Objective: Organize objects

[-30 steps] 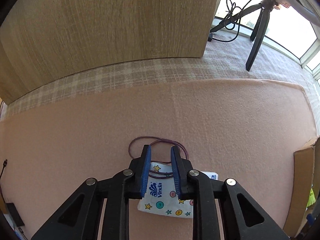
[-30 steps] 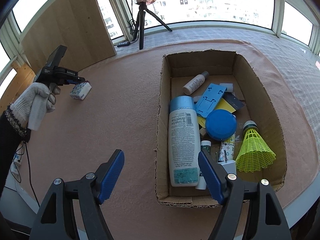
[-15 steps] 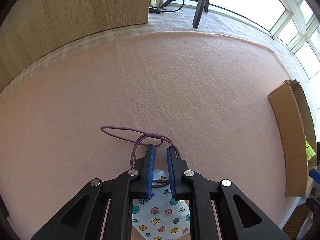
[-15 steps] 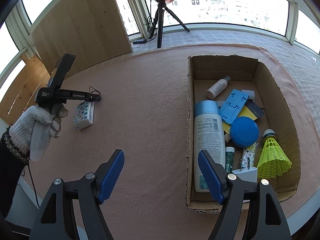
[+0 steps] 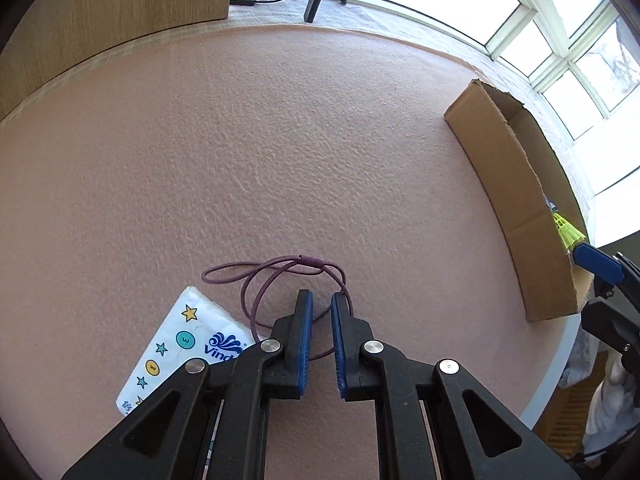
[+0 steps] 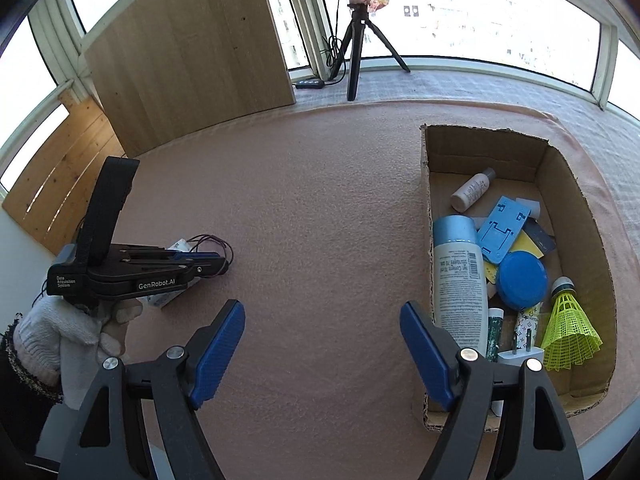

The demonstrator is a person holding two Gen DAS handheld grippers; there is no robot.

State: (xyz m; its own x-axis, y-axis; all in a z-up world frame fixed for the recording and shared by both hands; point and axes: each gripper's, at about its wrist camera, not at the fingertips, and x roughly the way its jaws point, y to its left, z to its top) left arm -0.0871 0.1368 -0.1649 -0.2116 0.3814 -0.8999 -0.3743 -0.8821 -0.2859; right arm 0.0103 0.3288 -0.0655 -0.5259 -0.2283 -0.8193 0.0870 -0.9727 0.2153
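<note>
A purple hair tie (image 5: 280, 276) lies coiled on the pink felt mat. My left gripper (image 5: 321, 300) hovers low over its near loop, jaws narrowly apart with a strand between them; whether they pinch it is unclear. A white Vinda tissue pack (image 5: 180, 344) lies to its left on the mat. In the right wrist view the left gripper (image 6: 224, 266) and the hair tie (image 6: 212, 240) sit at the left. My right gripper (image 6: 322, 314) is open and empty, above the mat beside the cardboard box (image 6: 424, 152).
The box (image 5: 496, 168) holds a large lotion bottle (image 6: 458, 272), a blue lid (image 6: 522, 278), a yellow shuttlecock (image 6: 570, 324), a blue phone stand (image 6: 502, 232) and small items. A wooden panel (image 6: 192, 48) and a tripod (image 6: 356, 52) stand behind the mat.
My left gripper has left the tissue pack lying on the mat and swung right over the hair tie's near loop. The right gripper has shifted left, away from the box.
</note>
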